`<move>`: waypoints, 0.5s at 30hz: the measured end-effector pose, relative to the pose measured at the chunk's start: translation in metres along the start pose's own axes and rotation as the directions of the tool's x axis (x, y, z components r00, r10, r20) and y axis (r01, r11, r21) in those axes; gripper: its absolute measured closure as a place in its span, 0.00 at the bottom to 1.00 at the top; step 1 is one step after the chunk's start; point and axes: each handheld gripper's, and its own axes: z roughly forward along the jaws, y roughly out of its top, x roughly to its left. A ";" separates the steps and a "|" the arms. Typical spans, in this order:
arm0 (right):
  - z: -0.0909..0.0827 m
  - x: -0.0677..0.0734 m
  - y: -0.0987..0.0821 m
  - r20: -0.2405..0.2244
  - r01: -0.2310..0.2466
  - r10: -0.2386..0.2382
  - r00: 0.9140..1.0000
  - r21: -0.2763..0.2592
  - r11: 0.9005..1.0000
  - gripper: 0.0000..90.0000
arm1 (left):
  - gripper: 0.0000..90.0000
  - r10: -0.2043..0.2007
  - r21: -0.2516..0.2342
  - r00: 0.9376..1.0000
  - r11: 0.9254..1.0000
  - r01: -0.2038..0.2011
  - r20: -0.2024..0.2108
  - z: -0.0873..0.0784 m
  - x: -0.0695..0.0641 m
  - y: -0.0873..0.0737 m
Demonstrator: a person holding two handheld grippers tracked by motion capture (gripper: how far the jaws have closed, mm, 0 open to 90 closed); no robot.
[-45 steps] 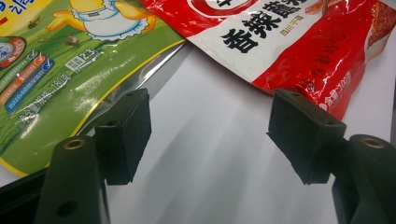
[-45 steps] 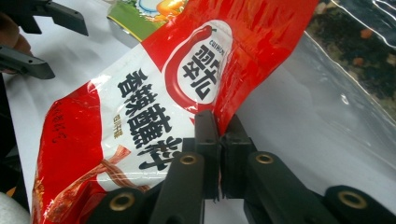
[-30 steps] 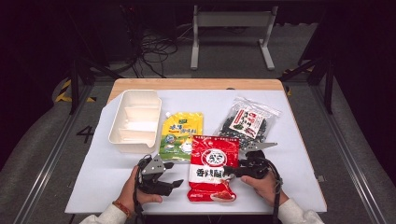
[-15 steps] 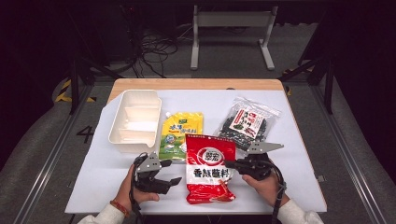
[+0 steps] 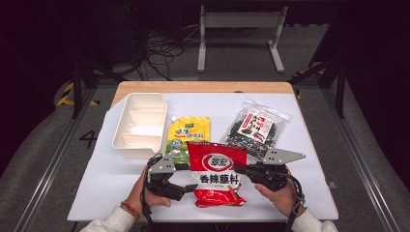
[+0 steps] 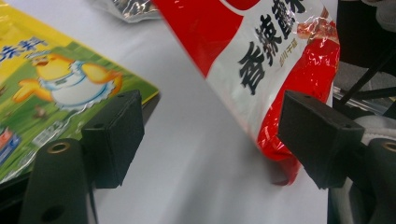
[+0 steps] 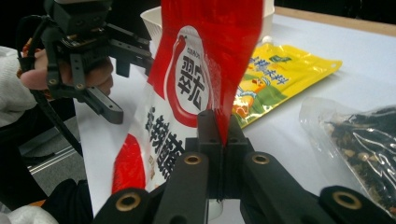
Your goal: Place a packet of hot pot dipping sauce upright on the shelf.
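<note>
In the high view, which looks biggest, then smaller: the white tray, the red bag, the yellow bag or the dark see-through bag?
1. white tray
2. red bag, lifted nearer the camera, so this rank is unsure
3. yellow bag and dark see-through bag: look alike

The left gripper (image 6: 210,140) has just been opening; its 2 black jaws stand wide apart over the white table (image 6: 196,154). The red packet (image 6: 275,60) (black lettering on a white band) hangs tilted by one jaw, untouched. The yellow packet (image 6: 51,79) lies behind the other.
</note>
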 end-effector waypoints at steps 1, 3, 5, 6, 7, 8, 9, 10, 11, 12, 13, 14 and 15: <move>-0.001 0.000 0.001 -0.004 0.000 0.000 1.000 -0.004 1.000 1.00 | 0.26 0.002 0.000 1.000 1.000 -0.002 0.000 0.003 -0.001 0.002; -0.004 0.002 0.002 -0.009 0.008 -0.008 1.000 -0.019 1.000 1.00 | 0.27 0.009 -0.002 1.000 1.000 -0.009 0.018 0.009 -0.002 0.007; -0.004 0.002 0.002 -0.010 0.011 -0.011 1.000 -0.022 1.000 1.00 | 0.27 0.015 -0.005 1.000 1.000 -0.015 0.009 0.012 -0.002 0.009; -0.004 0.003 0.003 -0.012 0.013 -0.013 1.000 -0.024 1.000 1.00 | 0.28 0.012 -0.014 1.000 1.000 -0.012 0.019 0.014 -0.002 0.011; -0.005 0.003 0.003 -0.011 0.018 -0.018 1.000 -0.026 0.999 1.00 | 0.28 0.012 -0.018 0.999 1.000 -0.012 0.030 0.015 -0.002 0.014; -0.006 0.005 0.005 -0.009 0.028 -0.028 1.000 -0.033 0.999 1.00 | 0.29 0.024 -0.021 1.000 0.999 -0.024 0.020 0.017 -0.003 0.018; -0.006 0.005 0.005 -0.009 0.028 -0.028 1.000 -0.033 0.999 1.00 | 0.29 0.024 -0.021 1.000 0.999 -0.024 0.020 0.017 -0.003 0.018; -0.007 0.006 0.006 -0.007 0.035 -0.035 0.999 -0.042 0.999 1.00 | 0.29 0.028 -0.026 0.999 0.999 -0.027 0.023 0.018 -0.002 0.020; -0.009 0.006 0.007 -0.006 0.043 -0.043 0.999 -0.048 0.998 1.00 | 0.29 0.028 -0.029 0.999 0.999 -0.027 0.024 0.018 -0.002 0.021; -0.010 0.007 0.008 0.000 0.051 -0.051 0.999 -0.052 0.997 1.00 | 0.29 0.030 -0.034 0.999 0.999 -0.030 0.017 0.018 -0.002 0.022; -0.011 0.008 0.009 0.005 0.058 -0.058 0.998 -0.057 0.997 1.00 | 0.29 0.027 -0.040 0.999 0.999 -0.026 0.022 0.019 -0.001 0.023; -0.012 0.008 0.010 0.005 0.065 -0.064 0.998 -0.061 0.996 1.00 | 0.29 0.031 -0.038 0.999 0.999 -0.030 0.025 0.019 -0.001 0.024; -0.013 0.008 0.010 0.009 0.072 -0.072 0.997 -0.068 0.995 1.00 | 0.29 0.034 -0.041 0.999 0.999 -0.033 0.021 0.020 -0.001 0.025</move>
